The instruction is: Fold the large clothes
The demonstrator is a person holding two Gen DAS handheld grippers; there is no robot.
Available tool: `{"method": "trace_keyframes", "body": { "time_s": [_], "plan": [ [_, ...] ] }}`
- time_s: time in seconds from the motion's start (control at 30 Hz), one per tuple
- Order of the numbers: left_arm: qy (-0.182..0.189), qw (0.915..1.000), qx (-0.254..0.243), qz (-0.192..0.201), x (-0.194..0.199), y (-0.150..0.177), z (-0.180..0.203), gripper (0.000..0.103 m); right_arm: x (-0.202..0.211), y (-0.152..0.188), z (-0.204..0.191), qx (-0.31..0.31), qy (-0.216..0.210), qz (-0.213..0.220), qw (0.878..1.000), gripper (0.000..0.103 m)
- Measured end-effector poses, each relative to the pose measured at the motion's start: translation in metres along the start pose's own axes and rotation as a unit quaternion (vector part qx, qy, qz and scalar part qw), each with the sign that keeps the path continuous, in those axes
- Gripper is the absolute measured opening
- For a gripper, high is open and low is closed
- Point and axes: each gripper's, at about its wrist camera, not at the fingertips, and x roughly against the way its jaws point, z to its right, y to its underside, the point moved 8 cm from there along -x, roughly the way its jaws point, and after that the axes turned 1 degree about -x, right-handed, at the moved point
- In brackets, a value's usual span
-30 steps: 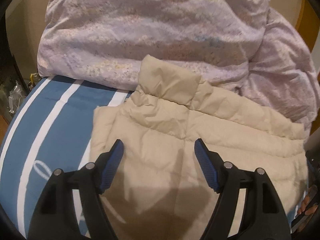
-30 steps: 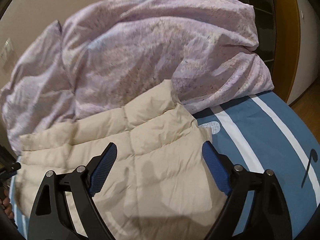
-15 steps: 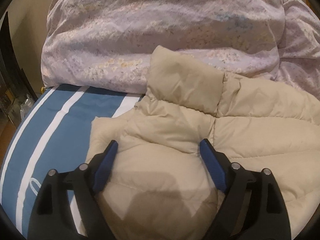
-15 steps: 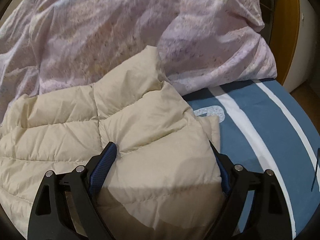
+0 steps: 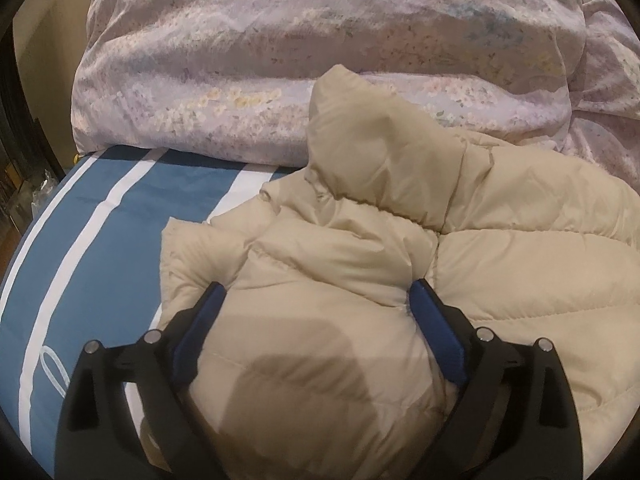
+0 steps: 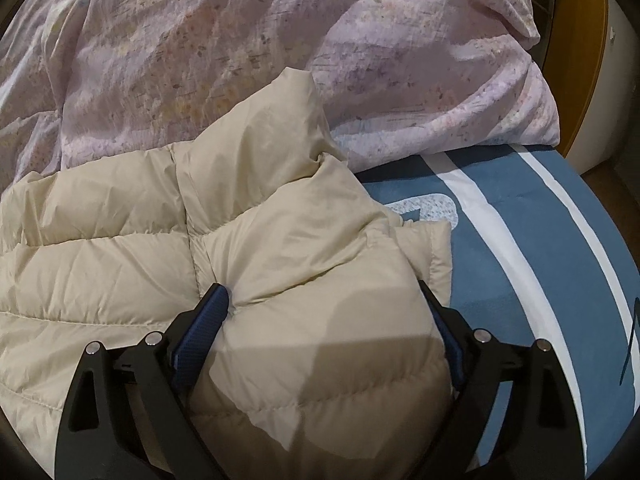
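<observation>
1. Two claws straddle bulges of the beige quilted puffer jacket [image 5: 500, 264], which lies rumpled on the bed. The left claw [image 5: 316, 298] is opening, its blue pads beside the padding without visibly clamping it; the right claw [image 6: 322, 296] stands wide apart over the other side.
2. The risk, as I judge it: the slick, springy padding could squirt out of a shallow bite, or only the top layer gets caught, skewing the fold.
3. The blue bedsheet with white stripes [image 6: 540, 240] is soft and gives little support.
4. Beyond, a heaped lilac floral duvet [image 5: 320, 60] crowds the collar; a wooden door frame [image 6: 580, 40] stands behind.
</observation>
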Motion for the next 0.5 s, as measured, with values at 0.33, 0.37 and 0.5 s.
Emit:
{"method": "trace_keyframes", "body": {
  "time_s": [0.33,0.37,0.5],
  "plan": [
    [0.003,1.0,0.003,-0.002,-0.0007,0.0005,-0.0017,0.094,-0.0013,-0.0009,0.0005,-0.004,-0.004,0.0,1.0,0.093],
    [0.003,1.0,0.003,-0.002,-0.0006,0.0005,-0.0015,0.094,-0.0003,-0.0002,0.0,-0.004,-0.003,0.0,1.0,0.093],
    [0.003,1.0,0.004,-0.003,-0.0005,0.0007,-0.0009,0.094,-0.0003,-0.0002,-0.0001,-0.004,-0.003,0.001,1.0,0.094]
  ]
}}
